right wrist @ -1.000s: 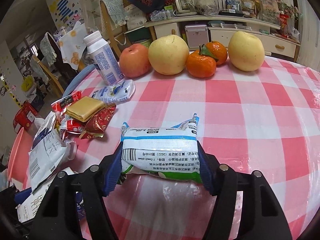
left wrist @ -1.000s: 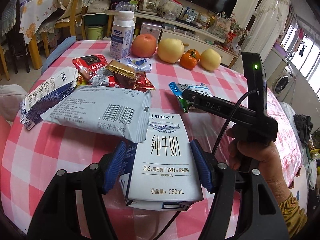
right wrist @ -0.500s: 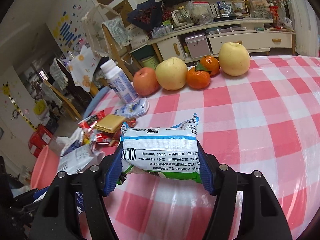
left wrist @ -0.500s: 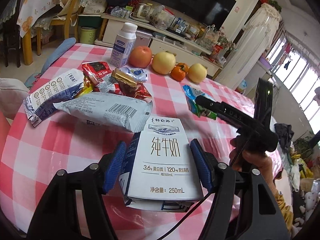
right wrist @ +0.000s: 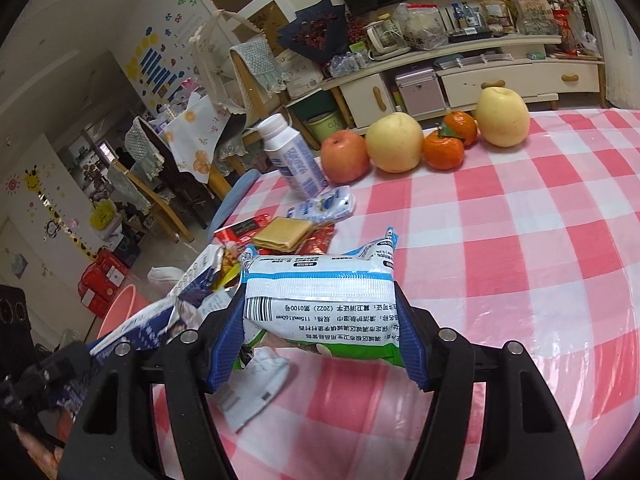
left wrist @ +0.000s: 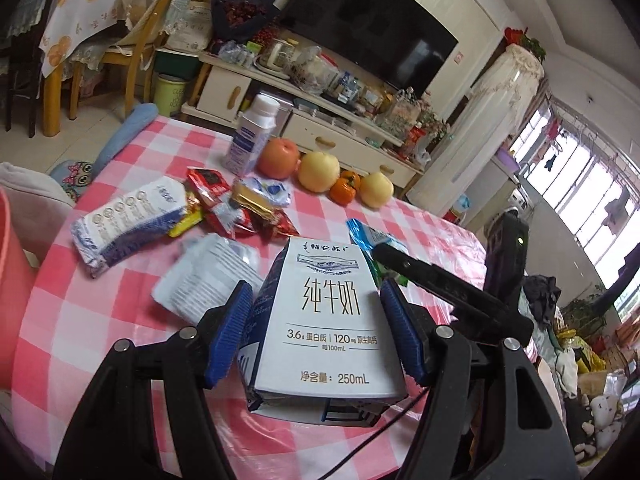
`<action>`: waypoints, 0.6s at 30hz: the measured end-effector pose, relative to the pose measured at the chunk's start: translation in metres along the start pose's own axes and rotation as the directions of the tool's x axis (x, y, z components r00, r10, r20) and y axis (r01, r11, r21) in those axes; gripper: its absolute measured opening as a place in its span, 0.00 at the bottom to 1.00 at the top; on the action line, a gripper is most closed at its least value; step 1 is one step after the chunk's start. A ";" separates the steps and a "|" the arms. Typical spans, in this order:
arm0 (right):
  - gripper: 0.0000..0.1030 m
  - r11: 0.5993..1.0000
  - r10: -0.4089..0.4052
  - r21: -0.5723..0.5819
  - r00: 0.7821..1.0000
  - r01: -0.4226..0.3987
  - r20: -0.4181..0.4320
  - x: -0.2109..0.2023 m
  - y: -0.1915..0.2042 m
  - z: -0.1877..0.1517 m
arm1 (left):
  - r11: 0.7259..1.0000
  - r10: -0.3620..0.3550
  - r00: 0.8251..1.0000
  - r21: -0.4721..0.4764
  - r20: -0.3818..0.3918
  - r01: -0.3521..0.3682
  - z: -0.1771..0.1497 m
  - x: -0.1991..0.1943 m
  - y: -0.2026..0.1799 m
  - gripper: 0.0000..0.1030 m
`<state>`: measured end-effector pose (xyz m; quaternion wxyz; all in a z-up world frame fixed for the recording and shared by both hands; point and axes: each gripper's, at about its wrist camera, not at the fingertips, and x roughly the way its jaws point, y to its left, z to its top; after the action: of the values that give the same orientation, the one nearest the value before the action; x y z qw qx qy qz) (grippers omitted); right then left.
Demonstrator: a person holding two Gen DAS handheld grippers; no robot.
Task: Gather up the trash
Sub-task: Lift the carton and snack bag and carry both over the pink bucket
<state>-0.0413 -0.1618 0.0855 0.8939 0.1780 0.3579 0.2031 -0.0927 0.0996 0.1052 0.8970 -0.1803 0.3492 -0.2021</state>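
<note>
**Two pieces in hand, most of the litter still on the bench**

Left gripper: blue fingers clamped on either flank of a white 250 mL milk carton, which is lifted clear of the checked cloth. Carton looks creased at its lower end, so judged empty.

Right gripper: fingers pressed against both ends of a white, blue and green snack wrapper, barcode side up, raised above the bench. In the left wrist view this same wrapper shows at about 2 o'clock from the carton, in front of the right gripper's black body.

Progress, as a judgement: two items gripped, neither deposited. A pink bin sits off the bench edge at roughly 9 o'clock in the right wrist view; likely the destination, though nothing confirms it and its contents are hidden.

Still lying on the bench:
- grey-white flat wrapper, just beside the left fingers at 10 o'clock
- blue-and-white crumpled bag, further out at 10 o'clock
- heap of red and gold wrappers at 11 o'clock, with a small blue-white sachet touching its far side

Probably not trash: capped white bottle standing upright at 12 o'clock, and the row of fruit beside it.

Estimate: early to middle stage; at least four loose pieces left to collect.
</note>
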 end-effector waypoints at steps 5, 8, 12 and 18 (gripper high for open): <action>0.65 0.998 0.037 -0.051 0.999 -0.038 -0.011 0.005 0.039 -0.004 | 0.998 0.048 0.997 -0.051 0.059 -0.045 0.012 -0.020 0.032 0.65; 0.65 0.992 0.071 -0.102 0.997 -0.073 -0.029 0.011 0.074 -0.007 | 0.992 0.103 0.989 -0.081 0.103 -0.095 0.019 -0.038 0.054 0.65; 0.65 0.974 0.120 -0.186 0.990 -0.131 -0.068 0.026 0.129 -0.014 | 0.968 0.220 0.962 -0.159 0.164 -0.195 0.027 -0.066 0.093 0.65; 0.65 0.927 0.203 -0.292 0.970 -0.234 -0.134 0.056 0.217 -0.028 | 0.880 0.449 0.869 -0.275 0.210 -0.388 0.030 -0.106 0.149 0.65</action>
<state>-0.0751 0.0556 0.1352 0.8629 0.0658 0.3452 0.3631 -0.1076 0.2841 0.1153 0.9320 -0.2255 0.2761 0.0651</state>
